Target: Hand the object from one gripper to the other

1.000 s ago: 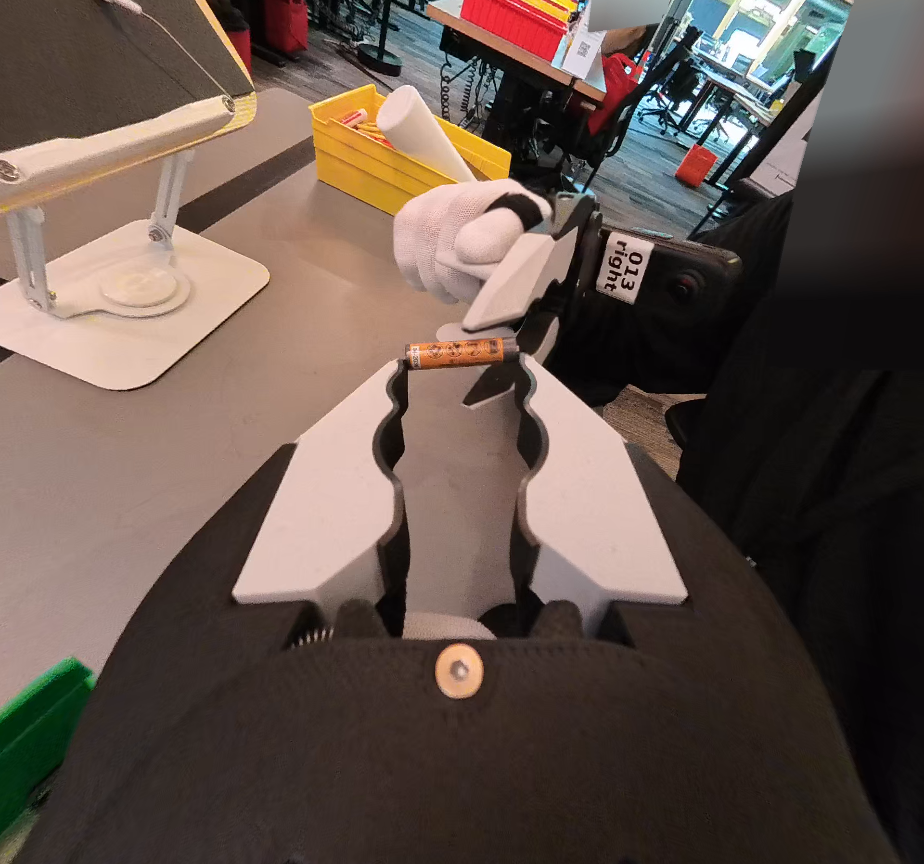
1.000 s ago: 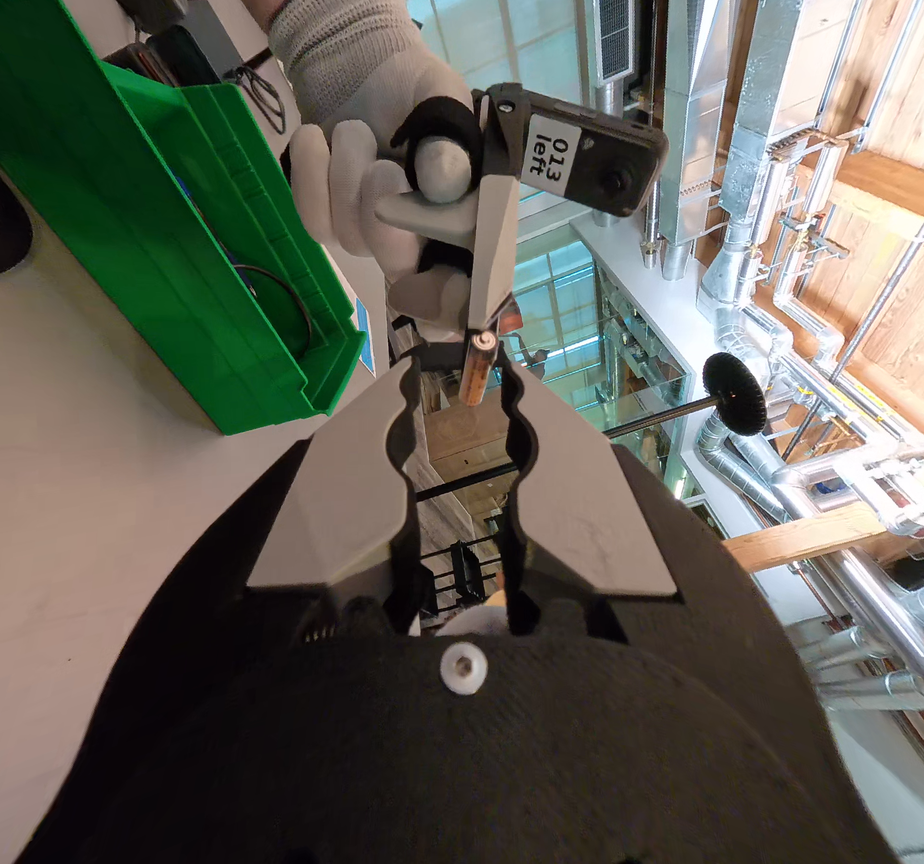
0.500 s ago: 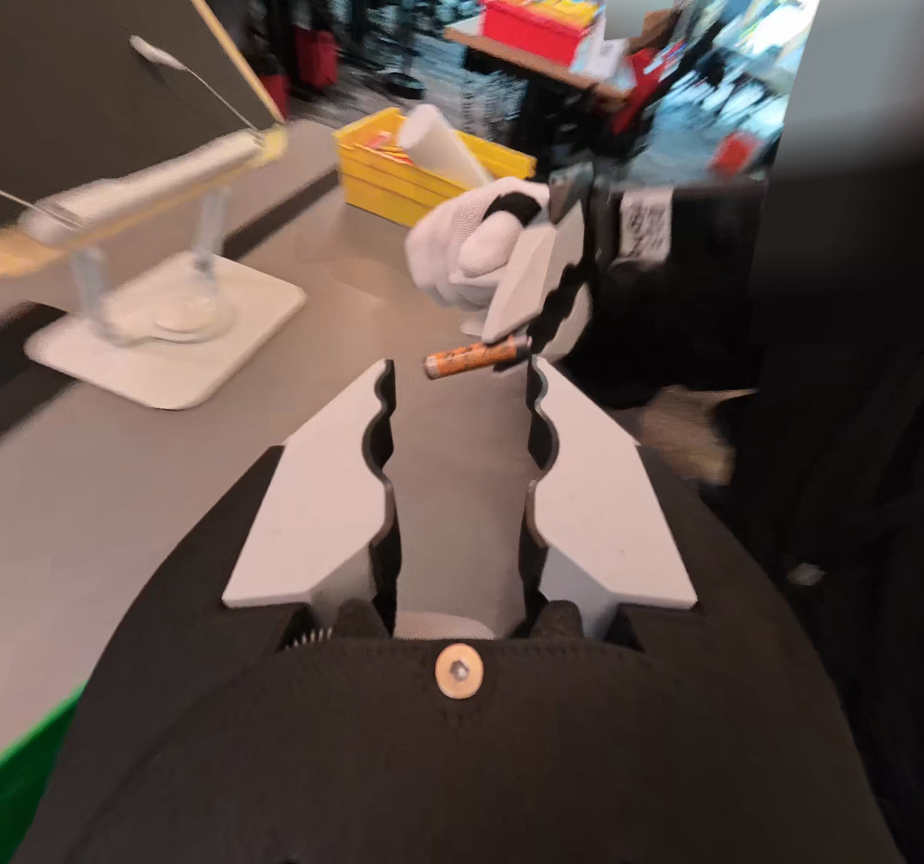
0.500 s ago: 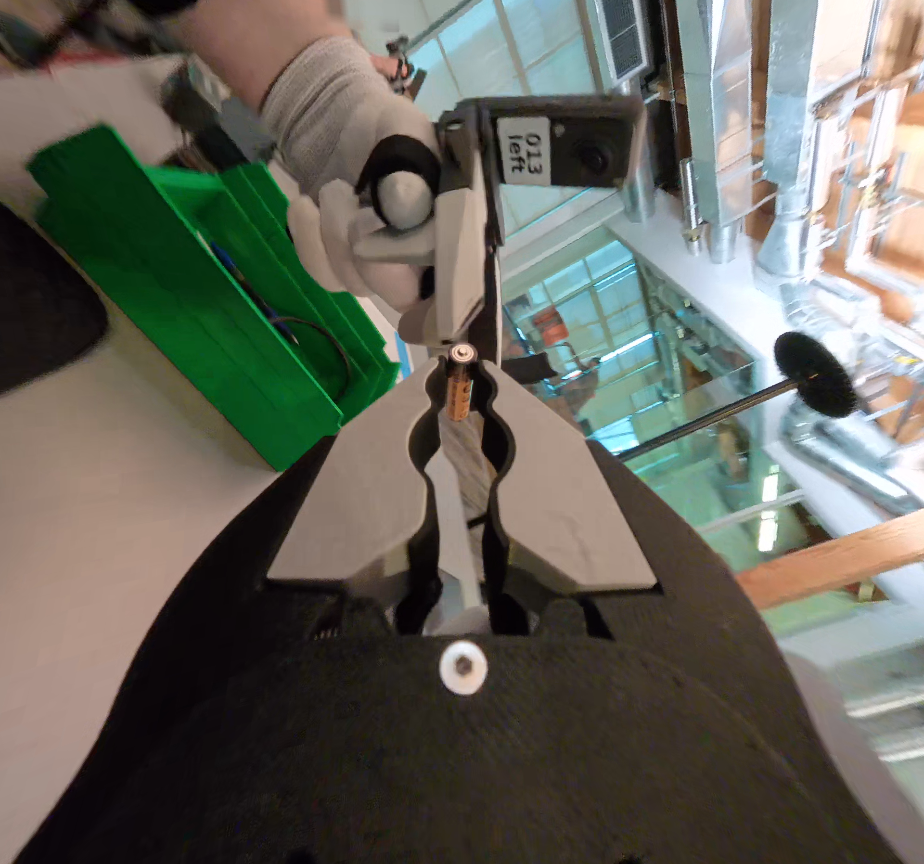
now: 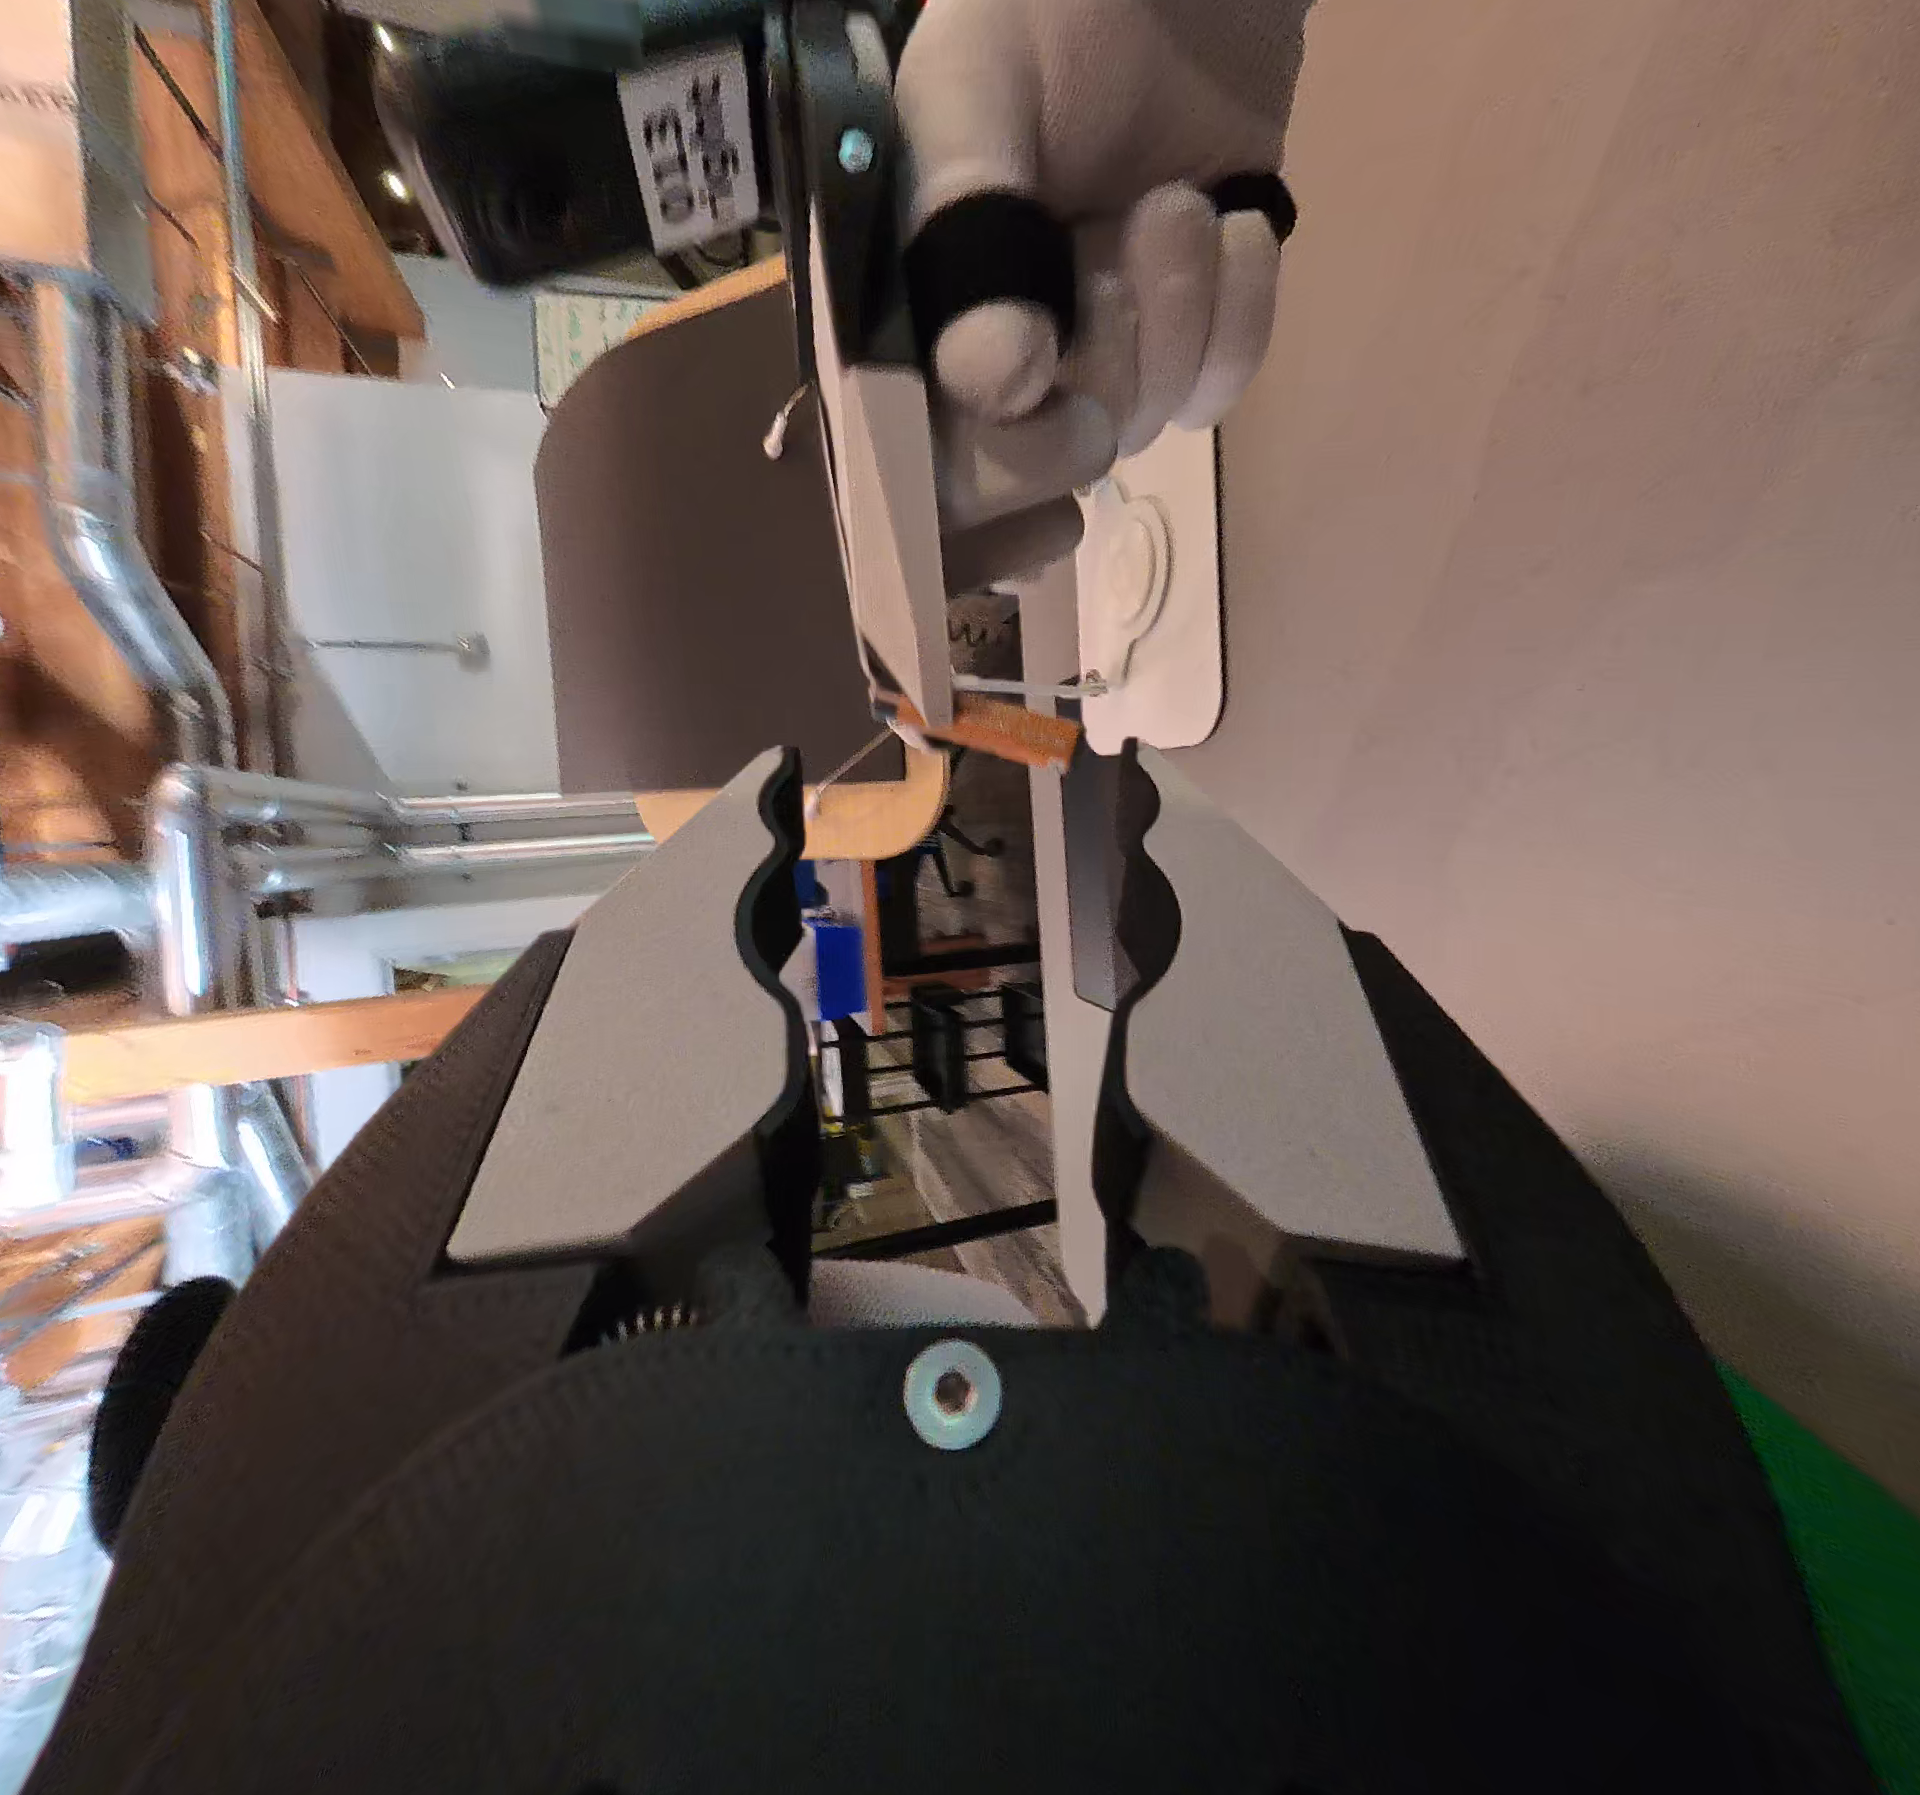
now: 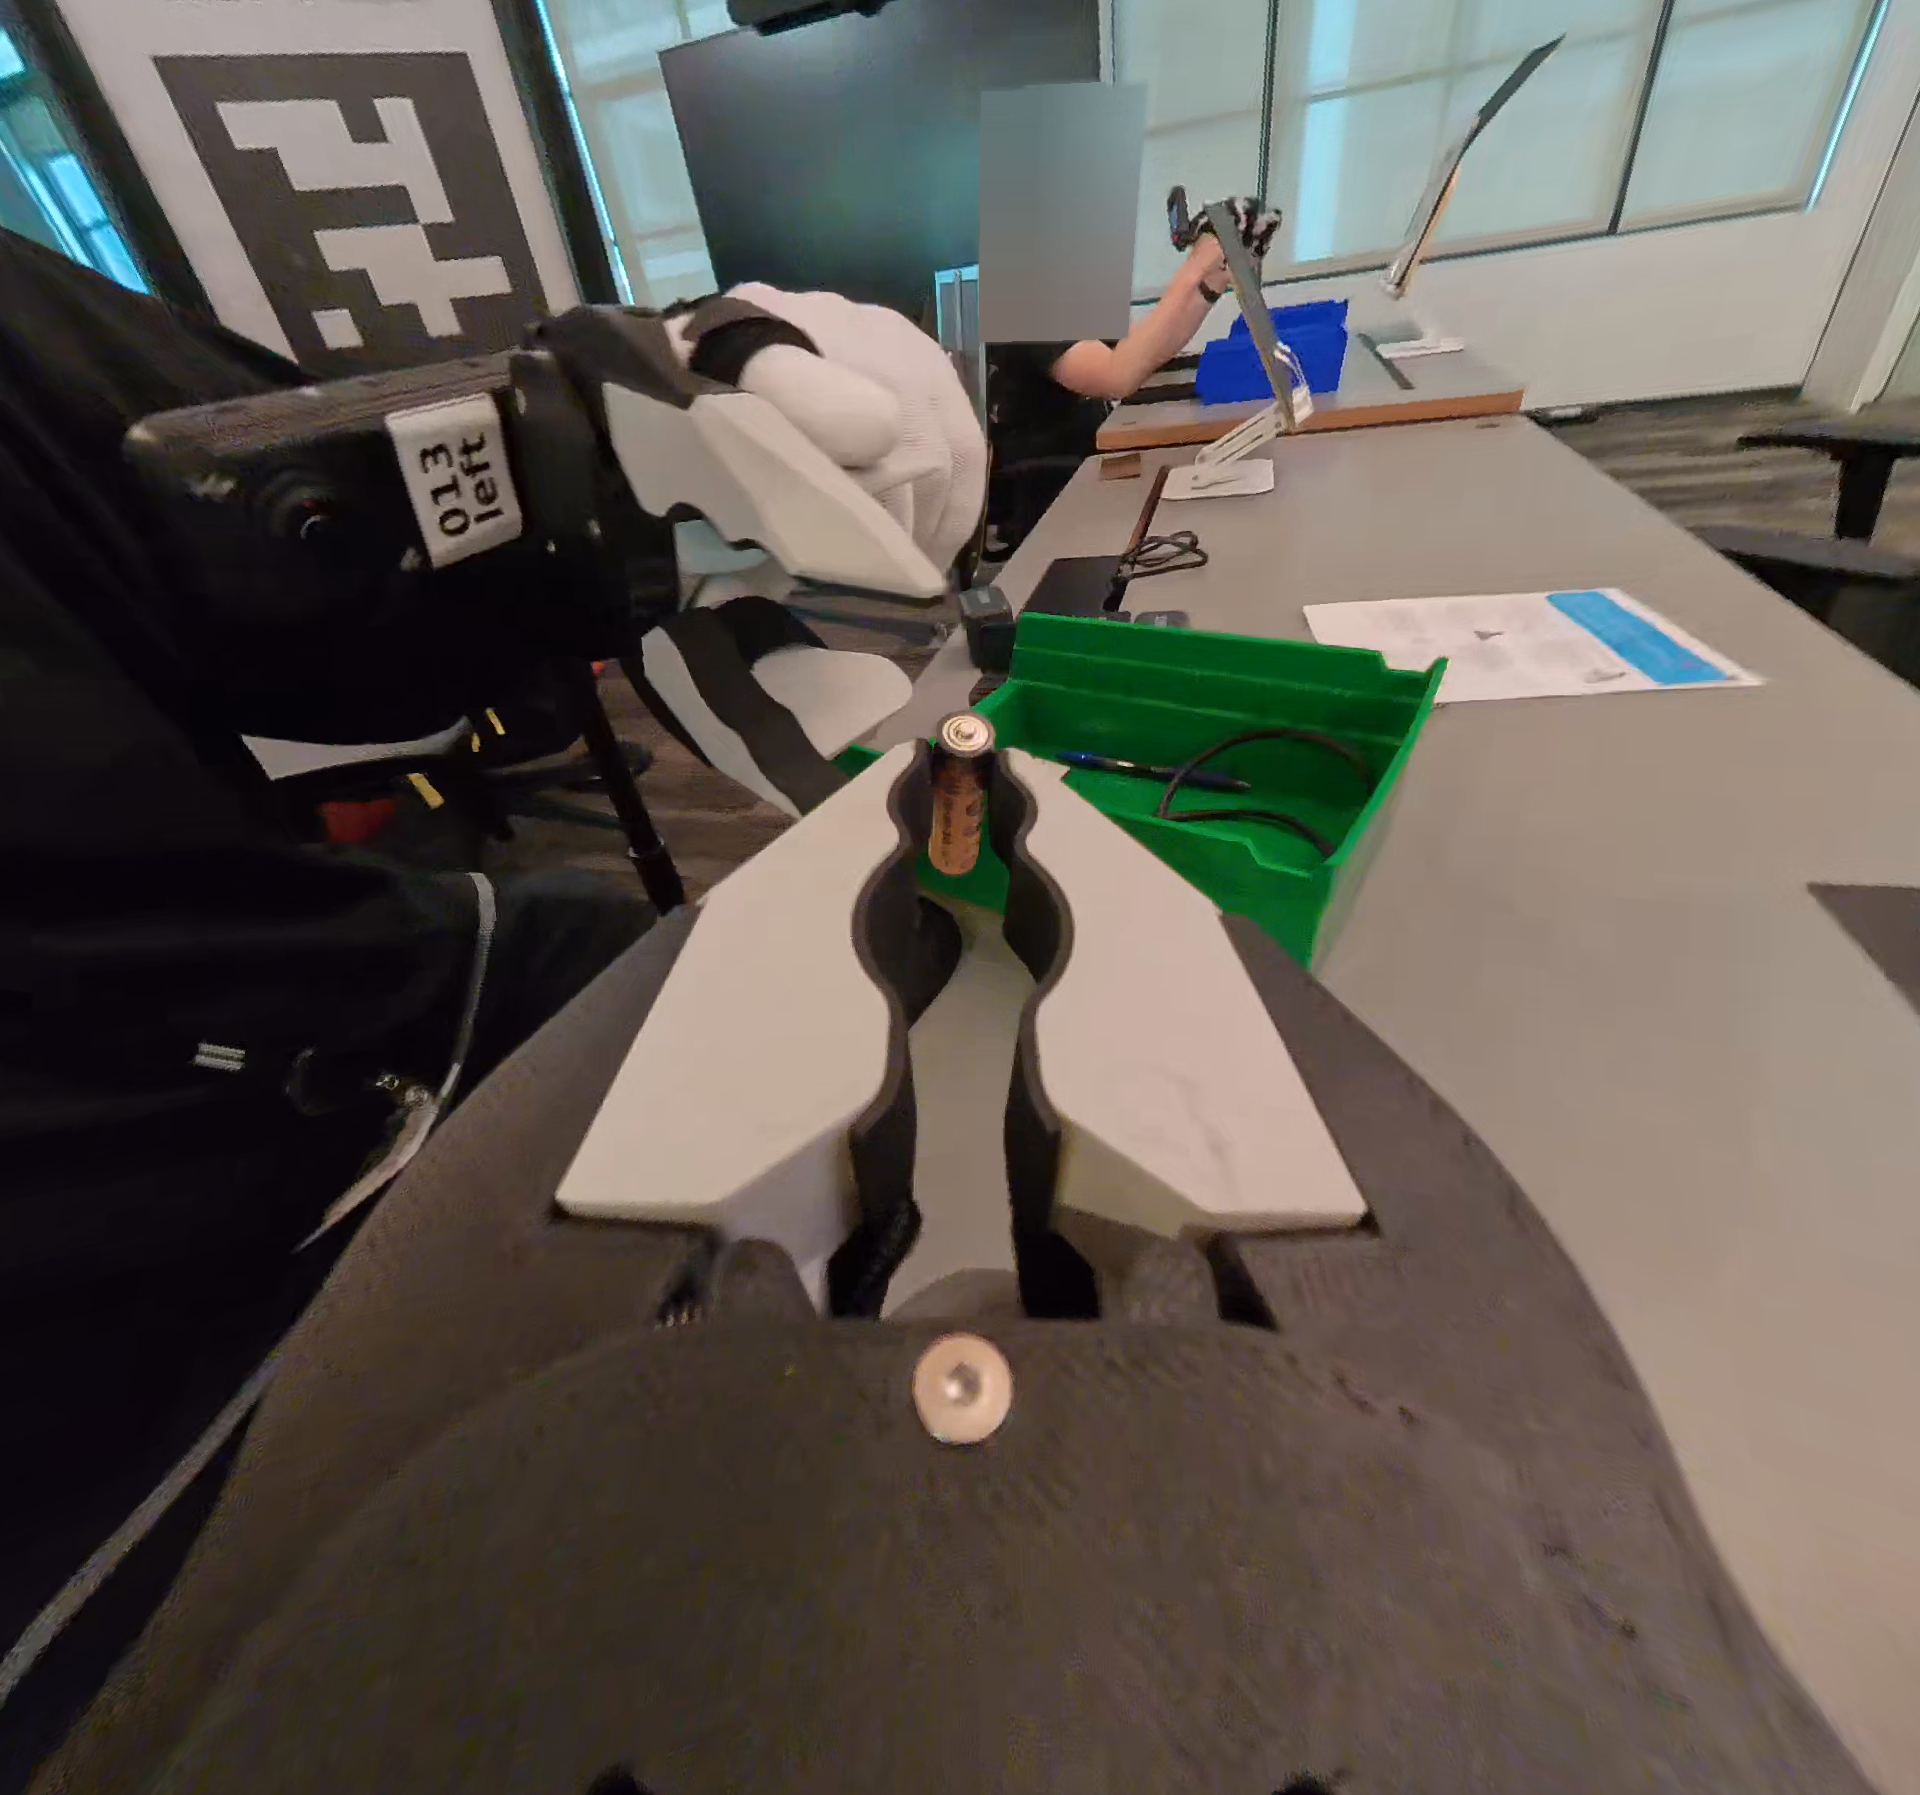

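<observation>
Right tool (image 6: 961,789) up close: fingers pressed in on the battery (image 6: 958,810), pinching it near the tips, metal cap end poking up just past them. The grip looks narrow, only the front notch of the fingers on the battery's sides.

Over on the left wrist view, the left tool (image 5: 940,810) has its fingers spread wide, nothing between them. Just beyond its tips, the battery (image 5: 1013,732) shows again, sticking out sideways from the right tool (image 5: 914,696), with a white-gloved hand (image 5: 1101,218) working the handle behind.

By my read, the handover is done: battery with the right, left one empty and close by.

Risk now: that battery is a smooth round thing held at the very fingertips. Any easing of the squeeze, or a quick wrist turn, and it could roll out and drop to the counter (image 6: 1662,914) or the floor. The left tool's spread fingers sit near enough to knock it on the way out.

Farther off, a green bin (image 6: 1382,789) with a cable and a pen on the counter, then a sheet of paper (image 6: 1507,644).
</observation>
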The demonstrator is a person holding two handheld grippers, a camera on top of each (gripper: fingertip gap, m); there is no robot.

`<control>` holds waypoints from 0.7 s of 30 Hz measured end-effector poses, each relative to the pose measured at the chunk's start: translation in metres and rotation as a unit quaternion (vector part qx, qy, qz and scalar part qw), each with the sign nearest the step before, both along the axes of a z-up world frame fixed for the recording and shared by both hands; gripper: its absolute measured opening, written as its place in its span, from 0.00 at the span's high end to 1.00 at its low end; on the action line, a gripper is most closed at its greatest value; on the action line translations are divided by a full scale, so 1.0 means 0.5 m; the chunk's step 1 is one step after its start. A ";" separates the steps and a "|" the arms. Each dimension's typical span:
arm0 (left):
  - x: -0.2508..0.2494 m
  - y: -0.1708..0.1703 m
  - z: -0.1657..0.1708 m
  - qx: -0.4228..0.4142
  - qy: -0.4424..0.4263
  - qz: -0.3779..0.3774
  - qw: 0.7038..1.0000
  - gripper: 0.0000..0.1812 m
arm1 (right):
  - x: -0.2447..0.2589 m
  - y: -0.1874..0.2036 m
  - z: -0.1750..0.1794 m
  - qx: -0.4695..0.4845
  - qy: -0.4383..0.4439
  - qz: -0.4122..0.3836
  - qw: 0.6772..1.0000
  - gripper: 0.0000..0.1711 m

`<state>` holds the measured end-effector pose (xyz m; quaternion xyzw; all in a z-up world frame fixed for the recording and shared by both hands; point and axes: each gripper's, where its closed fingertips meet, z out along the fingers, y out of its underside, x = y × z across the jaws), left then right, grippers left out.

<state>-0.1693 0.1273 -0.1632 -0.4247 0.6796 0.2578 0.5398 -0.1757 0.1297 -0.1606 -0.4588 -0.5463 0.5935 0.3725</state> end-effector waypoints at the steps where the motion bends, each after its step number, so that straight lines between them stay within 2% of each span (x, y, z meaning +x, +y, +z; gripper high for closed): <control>1: 0.003 0.001 -0.005 -0.002 0.007 -0.001 1.000 0.68 | 0.000 0.001 -0.005 -0.008 -0.008 0.004 1.000 0.96; 21: 0.018 0.006 -0.053 -0.018 0.076 -0.013 0.997 0.76 | 0.001 -0.007 -0.042 -0.008 -0.060 0.022 0.998 0.96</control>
